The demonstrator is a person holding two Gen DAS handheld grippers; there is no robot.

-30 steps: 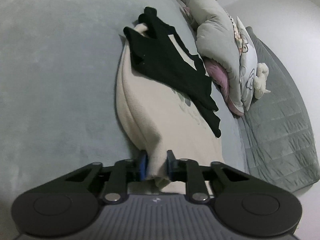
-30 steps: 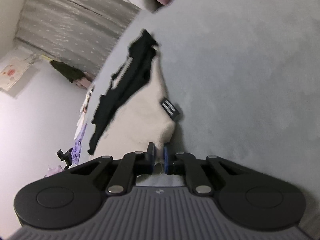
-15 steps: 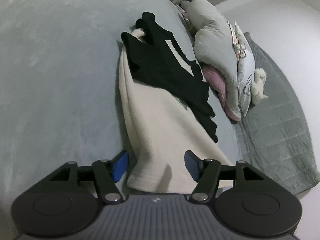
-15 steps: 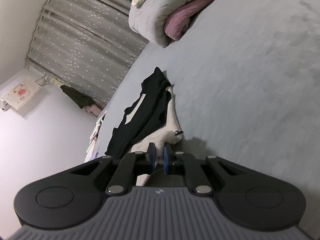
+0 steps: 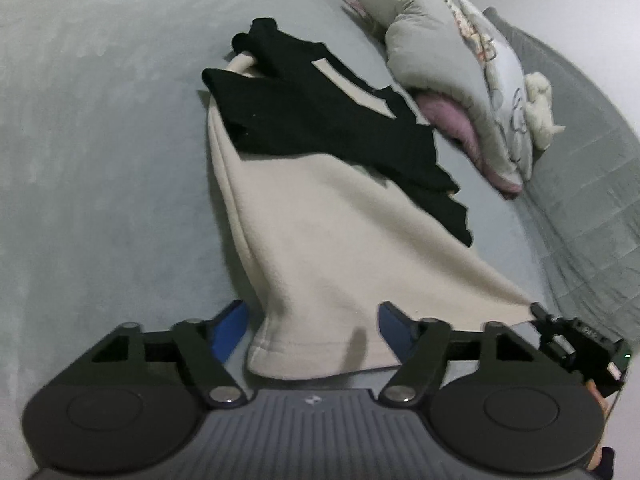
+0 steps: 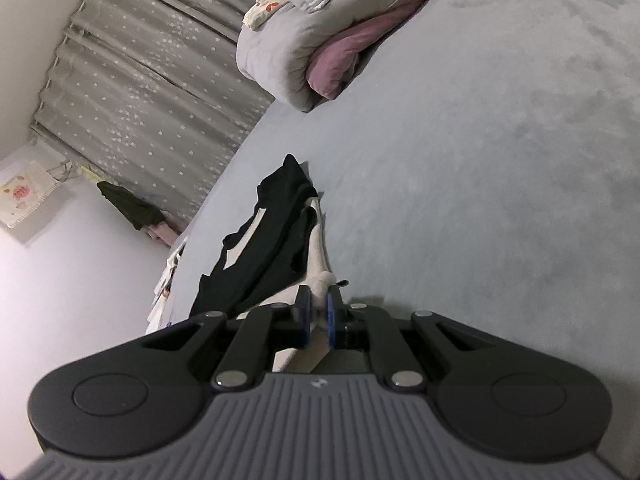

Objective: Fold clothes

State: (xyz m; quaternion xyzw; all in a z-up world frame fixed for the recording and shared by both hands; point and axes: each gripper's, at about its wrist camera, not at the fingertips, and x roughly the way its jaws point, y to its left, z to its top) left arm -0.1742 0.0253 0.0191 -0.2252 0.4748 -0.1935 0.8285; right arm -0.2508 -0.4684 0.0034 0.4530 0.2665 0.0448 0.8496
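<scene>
Nearest to me, my left gripper (image 5: 312, 328) has its blue pads (image 5: 230, 330) standing apart on either side of the cream garment's (image 5: 320, 240) hem; the jaws are closing, with the hem lying between them but neither pad pressing on it. A second ago this gripper was clamped on that same hem, so I have let it go and the cloth now lies flat on the grey bed (image 5: 100, 160). At the right edge of my left view, my right gripper (image 6: 316, 318) pinches the garment's other corner, pads drawn narrow with cream fabric squeezed between them. It held this corner a second ago too; my view from it has tipped up since then and now takes in more of the room.

Farther along, the black garment (image 5: 320, 120) with pale stripes lies across the upper half of the cream one, unmoved. Beyond it, a bundled grey duvet (image 5: 432, 52) with a pink lining sits near the bed's far side, a printed pillow (image 5: 500, 80) beside it. Grey star-patterned curtains (image 6: 140, 80) hang at the back. I see no containers.
</scene>
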